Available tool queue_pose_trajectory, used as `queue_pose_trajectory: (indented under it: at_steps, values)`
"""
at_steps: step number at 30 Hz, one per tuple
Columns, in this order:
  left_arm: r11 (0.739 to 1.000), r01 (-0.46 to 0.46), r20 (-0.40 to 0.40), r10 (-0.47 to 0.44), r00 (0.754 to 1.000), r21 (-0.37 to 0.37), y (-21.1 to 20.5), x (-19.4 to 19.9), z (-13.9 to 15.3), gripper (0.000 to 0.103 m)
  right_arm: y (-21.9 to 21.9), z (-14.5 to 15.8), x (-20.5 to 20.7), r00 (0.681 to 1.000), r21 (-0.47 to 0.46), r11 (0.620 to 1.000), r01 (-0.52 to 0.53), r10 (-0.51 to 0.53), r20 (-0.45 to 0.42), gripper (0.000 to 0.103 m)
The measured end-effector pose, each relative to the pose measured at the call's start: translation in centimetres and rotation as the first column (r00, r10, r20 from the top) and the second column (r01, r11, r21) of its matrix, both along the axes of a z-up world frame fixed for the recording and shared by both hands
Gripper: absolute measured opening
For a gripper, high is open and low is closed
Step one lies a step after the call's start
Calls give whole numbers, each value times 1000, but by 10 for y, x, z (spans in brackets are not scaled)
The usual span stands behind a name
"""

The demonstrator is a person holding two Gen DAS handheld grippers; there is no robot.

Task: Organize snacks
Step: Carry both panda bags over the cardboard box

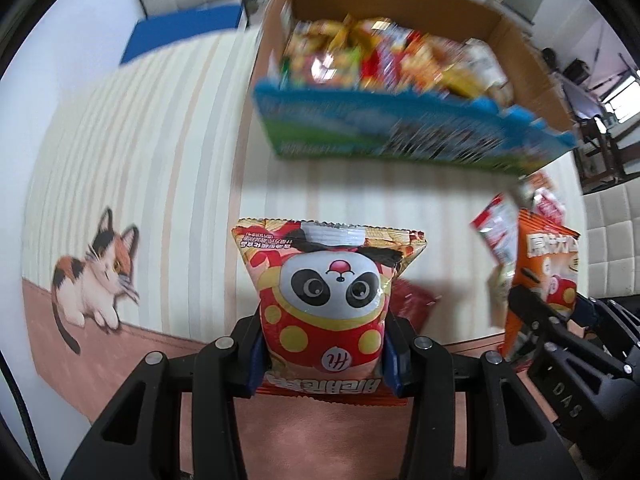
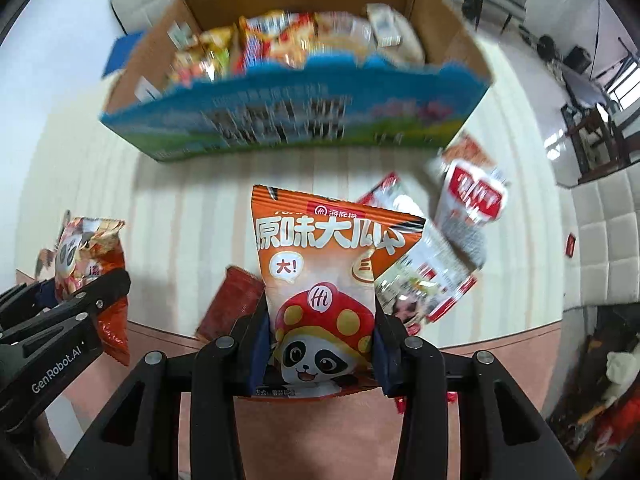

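Left wrist view: left gripper (image 1: 322,354), fingers pinched on the lower part of a panda bag (image 1: 326,300), held upright above the striped tablecloth (image 1: 160,160); cardboard box (image 1: 400,128) ahead, open-topped and already heaped with snacks (image 1: 380,56); right gripper (image 1: 540,316) at the right edge carrying an orange bag (image 1: 544,264); a dark red packet (image 1: 412,300) lies behind the panda bag. Risk: the puffy bag is gripped low, so it may flop or slide out on the way over the box's blue front wall. Right wrist view: right gripper (image 2: 322,350), fingers closed on the base of the orange bag (image 2: 328,264); box (image 2: 280,120) straight ahead, blurred; left gripper (image 2: 68,300) at left with its panda bag (image 2: 86,248); loose red-and-white packets (image 2: 468,200) on the cloth to the right, not yet boxed. Risk: both tools approaching the same opening may collide, and a bag dropped on the heap could slide back over the wall.
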State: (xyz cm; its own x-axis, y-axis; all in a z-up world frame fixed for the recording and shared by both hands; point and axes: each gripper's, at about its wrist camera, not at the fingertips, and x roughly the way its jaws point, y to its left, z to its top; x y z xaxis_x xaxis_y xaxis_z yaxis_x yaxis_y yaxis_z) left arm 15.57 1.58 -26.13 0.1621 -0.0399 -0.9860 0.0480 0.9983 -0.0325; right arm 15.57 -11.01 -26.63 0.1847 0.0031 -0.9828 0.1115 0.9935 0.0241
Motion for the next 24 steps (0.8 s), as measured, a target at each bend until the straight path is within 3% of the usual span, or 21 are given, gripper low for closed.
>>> queue_pose_trajectory:
  at_steps: [6, 15, 21, 24]
  values:
    - [999, 33, 87, -30, 996, -31, -9, 11, 45, 42, -2, 45, -7, 995, 15, 1000, 5, -6, 101, 44]
    - [997, 60, 160, -50, 986, -58, -19, 44, 83, 42, -16, 78, 17, 982, 70, 997, 16, -29, 188, 44]
    - [993, 70, 168, -52, 984, -99, -24, 92, 105, 42, -34, 98, 64, 977, 132, 991, 21, -48, 210, 44]
    - [990, 61, 132, -45, 990, -124, -20, 127, 106, 42, -44, 96, 98, 979, 175, 984, 26, -60, 193, 44]
